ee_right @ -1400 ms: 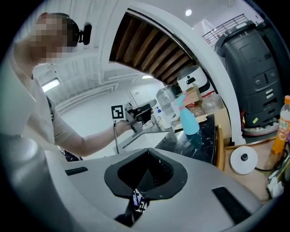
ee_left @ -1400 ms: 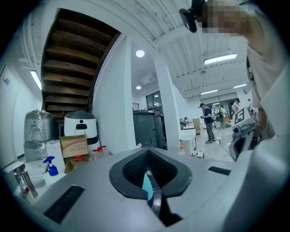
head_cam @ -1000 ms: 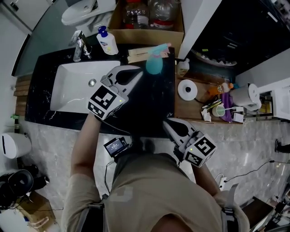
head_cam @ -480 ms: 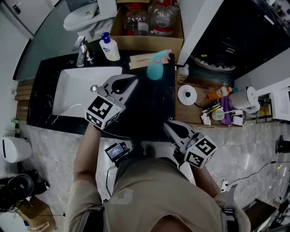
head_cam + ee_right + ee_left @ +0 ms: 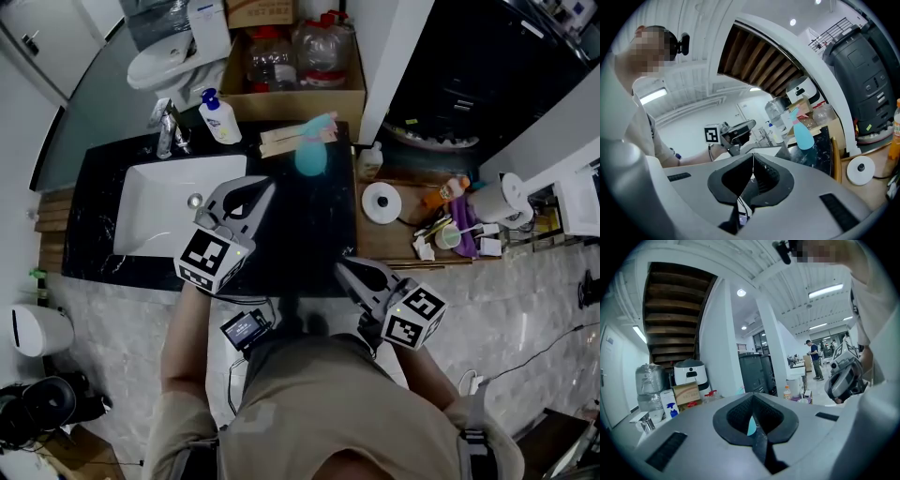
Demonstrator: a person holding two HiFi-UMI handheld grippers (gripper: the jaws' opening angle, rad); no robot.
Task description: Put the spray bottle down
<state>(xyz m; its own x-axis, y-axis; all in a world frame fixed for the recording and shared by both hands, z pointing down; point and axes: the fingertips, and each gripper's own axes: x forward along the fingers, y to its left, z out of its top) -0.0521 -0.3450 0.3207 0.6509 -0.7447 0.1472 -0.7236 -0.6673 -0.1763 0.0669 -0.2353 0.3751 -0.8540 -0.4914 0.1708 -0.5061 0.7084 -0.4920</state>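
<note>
The teal spray bottle with its pink head stands upright on the far part of the black counter, free of both grippers, close to the counter's far edge where the cardboard box of large clear bottles sits just behind it. A pale wooden piece lies just to its left, and a small bottle stands to its right at the counter's right edge, beside the white pillar. Nearer than the spray bottle the dark top is bare right down to the near edge, an open strip between the white sink on the left and the wooden surface carrying a tape roll on the right. The left gripper hovers over the sink's right rim, jaws pressed together with nothing between them, its tips pointing toward the spray bottle but well short of it. The right gripper hangs at the counter's near edge, jaws likewise closed and empty, and its view shows the spray bottle far off across the bare counter
</note>
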